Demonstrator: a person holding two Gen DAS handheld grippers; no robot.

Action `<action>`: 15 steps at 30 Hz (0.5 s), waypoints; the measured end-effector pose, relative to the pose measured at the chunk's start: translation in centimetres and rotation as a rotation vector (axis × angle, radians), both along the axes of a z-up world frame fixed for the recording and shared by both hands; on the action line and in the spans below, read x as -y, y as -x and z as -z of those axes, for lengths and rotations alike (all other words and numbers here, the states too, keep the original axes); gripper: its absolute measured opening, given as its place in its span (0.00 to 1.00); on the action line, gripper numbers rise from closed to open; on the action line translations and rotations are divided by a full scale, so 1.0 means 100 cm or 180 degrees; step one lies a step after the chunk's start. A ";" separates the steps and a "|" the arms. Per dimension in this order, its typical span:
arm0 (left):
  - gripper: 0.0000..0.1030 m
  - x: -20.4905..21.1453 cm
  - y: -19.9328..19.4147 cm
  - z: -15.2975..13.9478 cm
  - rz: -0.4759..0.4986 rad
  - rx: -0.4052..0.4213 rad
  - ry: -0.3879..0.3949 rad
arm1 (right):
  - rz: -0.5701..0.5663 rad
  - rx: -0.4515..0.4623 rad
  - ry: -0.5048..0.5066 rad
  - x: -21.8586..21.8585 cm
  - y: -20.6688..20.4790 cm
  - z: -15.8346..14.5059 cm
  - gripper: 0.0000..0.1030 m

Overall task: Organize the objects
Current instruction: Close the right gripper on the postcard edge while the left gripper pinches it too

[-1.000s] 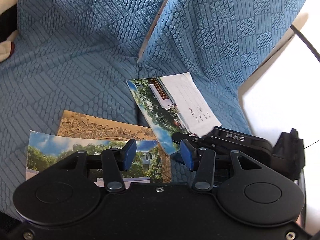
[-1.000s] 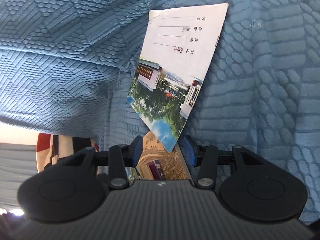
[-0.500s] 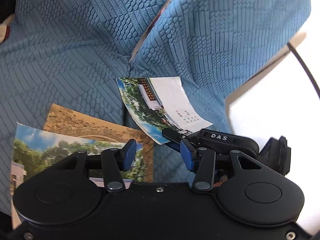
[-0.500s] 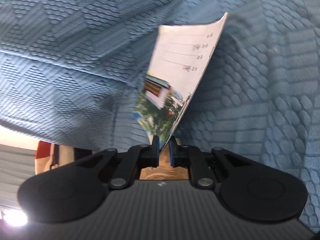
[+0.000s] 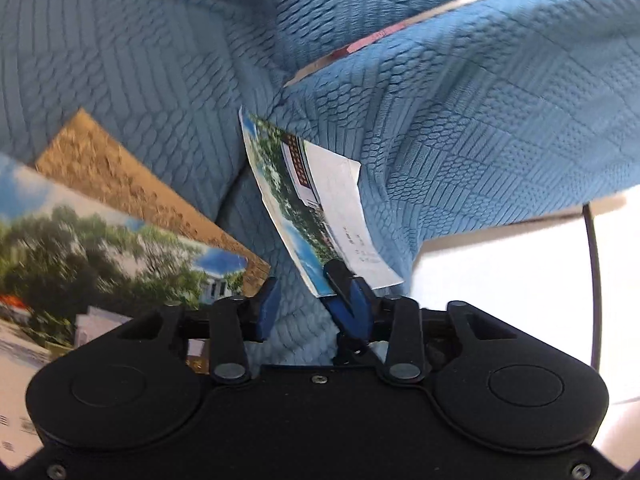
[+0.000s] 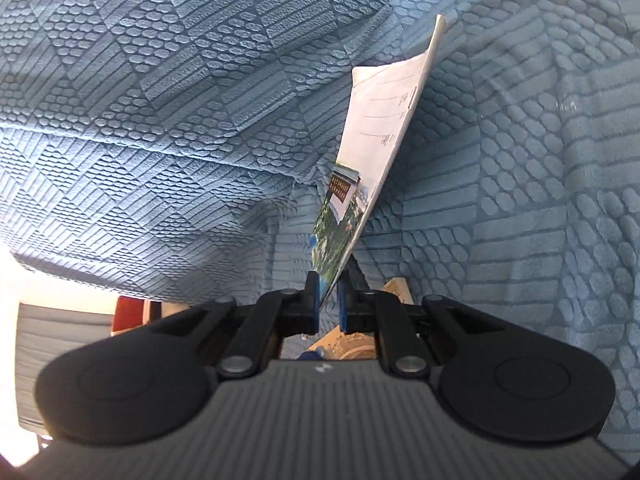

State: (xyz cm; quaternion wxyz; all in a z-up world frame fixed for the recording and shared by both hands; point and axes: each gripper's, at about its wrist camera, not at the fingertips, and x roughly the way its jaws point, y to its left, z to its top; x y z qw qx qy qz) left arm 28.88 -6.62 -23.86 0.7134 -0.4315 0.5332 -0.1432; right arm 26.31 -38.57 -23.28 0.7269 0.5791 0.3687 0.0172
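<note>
Blue textured sofa cover (image 5: 140, 60) across nearly everything in both views, quilted in blocks of ovals and ribs, folded into a deep crease where seat and back meet. Pale floor (image 5: 500, 280) at the lower right of the left wrist view, crossed by a thin black cable (image 5: 594, 280). Lying flat on the cover at the left: a booklet printed with trees and sky (image 5: 100, 248), overlapping a brown-gold booklet (image 5: 132, 188) beneath it, both blurred. Raised off the cover near the crease: a thin booklet with a campus photo and white ruled panel (image 6: 376, 140), tilted steeply on edge, its lower corner clamped between the blue pads of the right gripper (image 6: 329, 300), jaws drawn nearly together on the paper. Same booklet in the left wrist view (image 5: 320, 208), slanting up and left from the right gripper's tips (image 5: 346, 296). Left gripper (image 5: 312, 308) just beside that pinched corner, jaws closing, only bare cover between its blue pads, right pad (image 5: 360, 304) close against the other gripper's tips; touching or not, impossible to tell
</note>
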 end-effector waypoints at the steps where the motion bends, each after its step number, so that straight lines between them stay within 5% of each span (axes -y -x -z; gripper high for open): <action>1: 0.27 0.000 0.000 0.004 -0.0031 -0.0044 0.0056 | 0.0002 -0.0017 -0.0001 0.000 0.000 0.001 0.11; 6: 0.07 0.006 0.003 0.016 -0.0139 -0.0135 0.0130 | 0.0055 -0.0059 -0.0094 0.003 0.006 0.004 0.11; 15: 0.01 0.009 0.003 0.018 -0.0192 -0.0126 0.0126 | 0.0039 -0.0125 -0.0207 0.009 0.006 0.011 0.13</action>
